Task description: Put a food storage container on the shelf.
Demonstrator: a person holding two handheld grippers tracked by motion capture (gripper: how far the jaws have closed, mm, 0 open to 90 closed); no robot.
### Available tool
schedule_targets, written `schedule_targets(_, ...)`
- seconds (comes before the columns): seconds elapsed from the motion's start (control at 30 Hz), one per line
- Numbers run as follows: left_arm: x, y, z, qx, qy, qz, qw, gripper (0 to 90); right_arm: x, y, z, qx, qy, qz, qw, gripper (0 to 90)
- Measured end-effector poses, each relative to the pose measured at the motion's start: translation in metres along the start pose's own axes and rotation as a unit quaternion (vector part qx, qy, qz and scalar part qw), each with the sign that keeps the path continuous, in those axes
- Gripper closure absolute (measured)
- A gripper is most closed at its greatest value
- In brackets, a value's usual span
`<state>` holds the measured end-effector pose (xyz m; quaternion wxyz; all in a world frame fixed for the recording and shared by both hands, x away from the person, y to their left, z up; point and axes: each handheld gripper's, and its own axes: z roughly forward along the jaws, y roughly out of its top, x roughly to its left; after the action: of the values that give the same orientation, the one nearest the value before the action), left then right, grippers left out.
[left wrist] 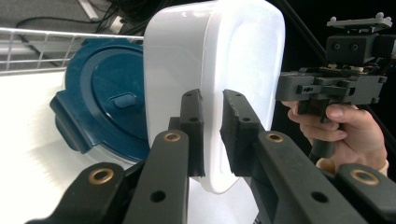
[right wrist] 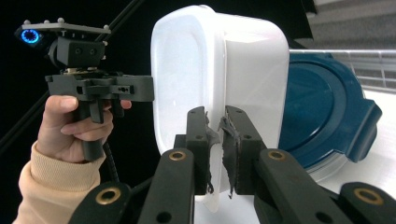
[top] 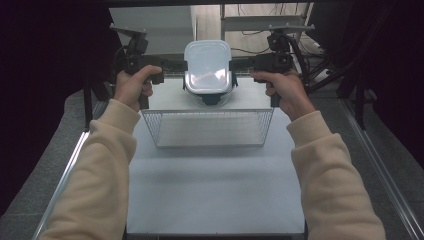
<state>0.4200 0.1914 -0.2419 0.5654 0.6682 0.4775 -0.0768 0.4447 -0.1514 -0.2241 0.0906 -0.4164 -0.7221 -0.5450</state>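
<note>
Here the white lidded container (top: 207, 66) hangs in the air between the two grippers, above the far edge of the white worktop (top: 215, 190) and just beyond the far rim of the wire basket (top: 207, 128). The left gripper (left wrist: 211, 133) has its jaws nearly closed on the container's left rim, one pad on each face of the thin lip; the right gripper (right wrist: 217, 149) pinches the opposite rim in the same way, jaws almost together with only the plastic edge between them. So each hand is at one side of the box and neither is nearer: the load is shared evenly, with the container's long axis running away from the person and its short axis spanning from gripper to gripper. Directly underneath it sits a round dish with a dark blue clip lid (left wrist: 100, 100), resting on the worktop near the far edge, apart from the white box above. The basket lies toward the person from the held container and lower. If the container is bound for the basket, both hands would have to draw back and sink together, keeping level so neither thin rim slips out.
</note>
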Motion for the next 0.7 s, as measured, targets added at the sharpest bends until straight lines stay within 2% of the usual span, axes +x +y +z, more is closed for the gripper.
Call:
schedule_targets(0.07, 0.004, 0.001, 0.003, 0.004, 0.004, -0.008, 1.0, 79.5, -0.003, 0.001, 0.003, 0.003, -0.005, 0.006, 1.0, 80.0)
schedule_targets(0.2, 0.014, 0.006, 0.006, -0.004, -0.007, -0.03, 0.9995, 79.6, -0.01, 0.005, 0.008, 0.001, -0.008, 0.024, 0.9997, 79.3)
schedule_targets(0.27, 0.019, 0.009, 0.008, -0.003, -0.013, -0.037, 0.9992, 79.4, -0.015, 0.009, 0.011, 0.002, -0.002, 0.039, 0.9992, 78.7)
schedule_targets(0.47, 0.035, 0.015, 0.016, -0.011, -0.036, -0.09, 0.9952, 78.1, -0.029, 0.02, 0.019, 0.012, 0.003, 0.079, 0.9968, 74.9)
schedule_targets(0.6, 0.043, 0.018, 0.021, -0.015, -0.042, -0.106, 0.9933, 76.8, -0.045, 0.023, 0.025, 0.008, 0.018, 0.117, 0.9929, 73.9)
schedule_targets(0.7, 0.051, 0.018, 0.026, -0.015, -0.041, -0.118, 0.9921, 74.6, -0.055, 0.023, 0.03, 0.005, 0.027, 0.135, 0.9905, 72.4)
